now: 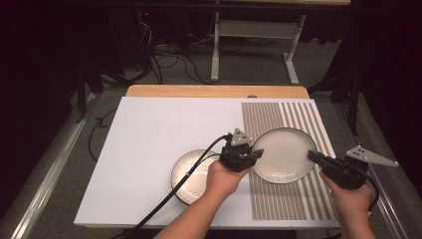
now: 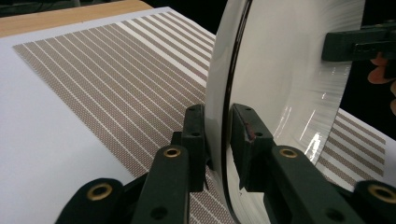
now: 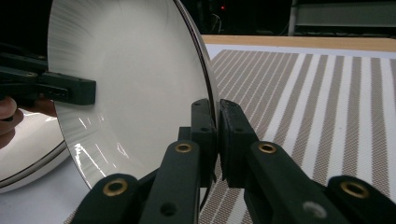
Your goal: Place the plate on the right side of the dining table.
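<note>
The left gripper (image 2: pixel 217 128) has its two black jaws closed narrowly on the rim of the round white glazed ceramic plate with a thin dark edge line (image 2: pixel 280 70), one jaw on each face. The right gripper (image 3: pixel 217 123) pinches the opposite rim of this plate in the same way, so the plate is between the two claws and is carried by both together.

Seen from above, the plate (image 1: pixel 283 154) is above the beige striped woven placemat (image 1: pixel 298 199), between the left gripper (image 1: pixel 251 155) and the right gripper (image 1: pixel 314 157). From the pictures I cannot say surely if the lower part of the plate touches the mat or is a little lifted.

I judge that the plate is stiff, rather heavy for its thin rim, smooth and slippery from the glaze, and it can break if it falls. The best place to hold is the rim, on two opposite sides, as now; a one-side pinch could let it turn or slip.

The plate is round, so it has no true long axis; its hollow face looks mostly upward, a little tilted.

Further from the left claw, toward the person's side, a second similar white plate (image 1: pixel 191 174) lies flat on the white table sheet (image 1: pixel 149 149), partly under the left hand (image 1: pixel 224 177).
</note>
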### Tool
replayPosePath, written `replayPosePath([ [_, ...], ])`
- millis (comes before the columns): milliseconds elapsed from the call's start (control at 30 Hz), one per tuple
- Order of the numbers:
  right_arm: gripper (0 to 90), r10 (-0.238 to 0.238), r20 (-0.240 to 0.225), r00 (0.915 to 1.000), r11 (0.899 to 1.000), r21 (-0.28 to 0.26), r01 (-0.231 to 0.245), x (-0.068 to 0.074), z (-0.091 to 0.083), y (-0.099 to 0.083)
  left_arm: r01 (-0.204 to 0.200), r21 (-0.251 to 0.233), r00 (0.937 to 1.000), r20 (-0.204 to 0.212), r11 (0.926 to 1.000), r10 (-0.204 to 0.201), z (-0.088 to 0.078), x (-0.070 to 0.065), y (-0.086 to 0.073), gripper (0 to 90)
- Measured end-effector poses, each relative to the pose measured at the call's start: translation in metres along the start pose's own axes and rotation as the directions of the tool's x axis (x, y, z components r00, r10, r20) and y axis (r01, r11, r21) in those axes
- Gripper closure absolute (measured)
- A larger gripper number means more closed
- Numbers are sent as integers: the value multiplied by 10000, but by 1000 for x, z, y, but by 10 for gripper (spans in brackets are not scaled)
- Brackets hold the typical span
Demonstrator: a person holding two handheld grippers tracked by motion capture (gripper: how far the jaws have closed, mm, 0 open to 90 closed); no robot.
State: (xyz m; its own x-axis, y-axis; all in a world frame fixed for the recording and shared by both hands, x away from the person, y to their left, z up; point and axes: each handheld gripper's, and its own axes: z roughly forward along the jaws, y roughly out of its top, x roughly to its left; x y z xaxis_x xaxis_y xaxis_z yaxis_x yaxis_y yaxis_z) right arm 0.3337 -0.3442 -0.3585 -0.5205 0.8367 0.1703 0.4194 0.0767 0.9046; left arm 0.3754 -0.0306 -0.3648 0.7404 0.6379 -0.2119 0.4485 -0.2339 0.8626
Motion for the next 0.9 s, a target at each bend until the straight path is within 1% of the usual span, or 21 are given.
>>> replayPosePath([
  [33,876,2,55,10000,10000,-21,-2,-2,-1,-1,-189,155,9998,-43,9997,190,2,0,1,755],
  [67,876,71,109,9999,10000,-24,-71,-4,-2,-1,0,39,10000,-59,10000,1,7,-2,2,753],
  [167,876,227,278,9994,9997,-17,-226,-10,-4,-3,-51,180,9999,-133,9998,53,17,-4,5,745],
  [233,877,230,391,9990,9997,-4,-230,-15,-5,-6,-80,282,9998,-156,9996,85,25,-5,6,742],
  [267,877,322,447,9985,9995,16,-323,-17,-5,-7,-78,359,9998,-154,9993,84,28,-5,7,741],
  [433,876,521,565,9970,9985,131,-529,-28,-3,-13,32,579,9996,-268,9983,-17,42,-6,7,738],
  [500,877,590,622,9963,9980,184,-602,-30,-2,-15,79,708,9994,-330,9975,-55,45,-4,6,732],
  [600,878,549,673,9962,9981,258,-568,-32,2,-16,519,805,9982,-354,9954,-491,51,-1,5,725],
  [633,878,549,698,9961,9979,305,-571,-33,3,-16,562,875,9978,-386,9946,-530,52,0,5,722],
  [700,878,520,748,9958,9977,390,-550,-33,5,-17,520,969,9976,-505,9939,-473,54,1,4,717],
  [767,878,529,770,9956,9974,446,-565,-33,7,-18,546,1080,9974,-533,9927,-491,55,2,4,715],
  [900,877,516,804,9954,9970,533,-560,-33,9,-20,471,1185,9970,-669,9918,-394,57,1,2,712],
])
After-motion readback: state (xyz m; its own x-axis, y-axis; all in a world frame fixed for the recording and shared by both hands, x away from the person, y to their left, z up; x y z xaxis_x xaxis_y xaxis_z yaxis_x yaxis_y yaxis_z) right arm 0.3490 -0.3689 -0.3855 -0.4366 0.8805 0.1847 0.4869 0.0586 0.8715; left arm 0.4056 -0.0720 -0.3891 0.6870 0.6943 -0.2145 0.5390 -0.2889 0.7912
